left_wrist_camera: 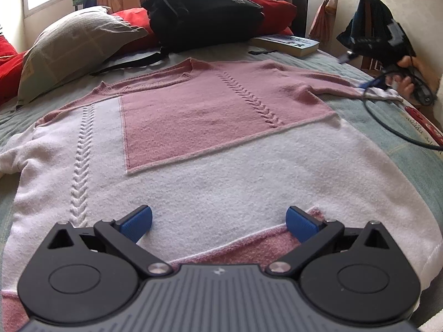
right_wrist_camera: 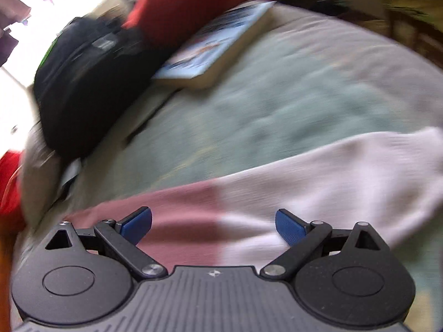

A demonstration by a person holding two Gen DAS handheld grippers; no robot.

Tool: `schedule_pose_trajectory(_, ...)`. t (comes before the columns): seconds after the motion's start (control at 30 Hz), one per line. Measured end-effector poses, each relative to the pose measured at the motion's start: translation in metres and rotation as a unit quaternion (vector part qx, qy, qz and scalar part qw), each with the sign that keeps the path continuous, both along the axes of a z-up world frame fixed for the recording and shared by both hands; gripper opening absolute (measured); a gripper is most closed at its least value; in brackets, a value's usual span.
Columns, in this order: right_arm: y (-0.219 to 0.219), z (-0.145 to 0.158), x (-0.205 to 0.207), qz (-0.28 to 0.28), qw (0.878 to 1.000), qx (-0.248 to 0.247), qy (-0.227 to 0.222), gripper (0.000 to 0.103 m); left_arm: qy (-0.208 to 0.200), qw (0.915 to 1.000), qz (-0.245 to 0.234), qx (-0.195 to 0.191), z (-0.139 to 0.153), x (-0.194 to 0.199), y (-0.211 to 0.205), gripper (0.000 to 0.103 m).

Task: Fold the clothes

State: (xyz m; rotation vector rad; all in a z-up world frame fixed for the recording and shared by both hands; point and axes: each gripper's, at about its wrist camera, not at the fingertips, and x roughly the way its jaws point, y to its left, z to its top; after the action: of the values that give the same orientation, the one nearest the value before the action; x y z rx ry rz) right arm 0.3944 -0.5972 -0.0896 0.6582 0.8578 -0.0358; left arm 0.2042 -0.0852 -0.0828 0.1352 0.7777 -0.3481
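Hovering low over the hem end of a pink-and-white cable-knit sweater, the left gripper is holding its blue-padded fingers spread wide, released, with nothing between them; the knit is lying just under and ahead of the tips, though whether the pads are touching it is hard to tell. The sweater is stretching straight away from this gripper, its long axis running from the hem at the fingers to the V-neck at the far end, spread flat, front up, on a pale green quilted bedspread. One sleeve is reaching out to the far right of the gripper, the other trailing off to its left.

The right gripper is also standing wide open and empty, poised directly above the pink-to-white sleeve, which is crossing beneath its fingers from side to side. Its view is heavily blurred, so contact with the sleeve cannot be judged. In the left wrist view the person's hand is gripping that device near the sleeve's cuff.

The coming move seems to turn on this: the right gripper is the nearer one to the sleeve, which lies across its opening, so closing on it and carrying it inward over the body looks like the natural first fold, while the left gripper is placed at the hem.

Farther out, beyond the neckline, a black fabric backpack, a thick paperback book, a grey-beige pillow and red cushions are crowding the far end of the bed.
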Motion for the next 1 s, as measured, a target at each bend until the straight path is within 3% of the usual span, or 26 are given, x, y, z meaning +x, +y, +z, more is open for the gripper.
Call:
schedule_pose_trajectory(0.1,-0.007,0.005,-0.003,-0.005,1.0,0.025,-0.01,0.098,-0.001,1.0,-0.001,0.003,0.001,0.0,-0.002,0.102)
schedule_pose_trajectory(0.33,0.066,0.026,0.033,0.104,0.991,0.067,-0.056,0.099,-0.005,0.9999,-0.006,0.011,0.004,-0.002,-0.007,0.102)
schedule_pose_trajectory(0.53,0.108,0.008,0.062,0.128,0.989,0.063,-0.038,0.099,-0.006,0.9999,-0.003,0.015,0.006,-0.003,-0.006,0.102)
schedule_pose_trajectory(0.73,0.061,-0.002,0.037,0.09,0.994,0.05,-0.031,0.099,-0.005,0.9999,0.002,0.01,0.005,-0.001,0.0,0.102)
schedule_pose_trajectory(0.83,0.021,0.0,0.018,0.048,0.998,0.033,-0.026,0.099,-0.001,1.0,-0.001,0.006,0.003,-0.002,-0.001,0.102)
schedule_pose_trajectory(0.9,-0.001,0.001,0.007,0.007,1.0,-0.007,-0.01,0.099,-0.002,1.0,-0.004,0.006,0.003,-0.002,-0.002,0.102)
schedule_pose_trajectory(1.0,-0.033,0.002,-0.007,-0.029,1.0,-0.005,-0.003,0.099,-0.002,1.0,-0.007,0.006,0.003,-0.003,-0.003,0.102)
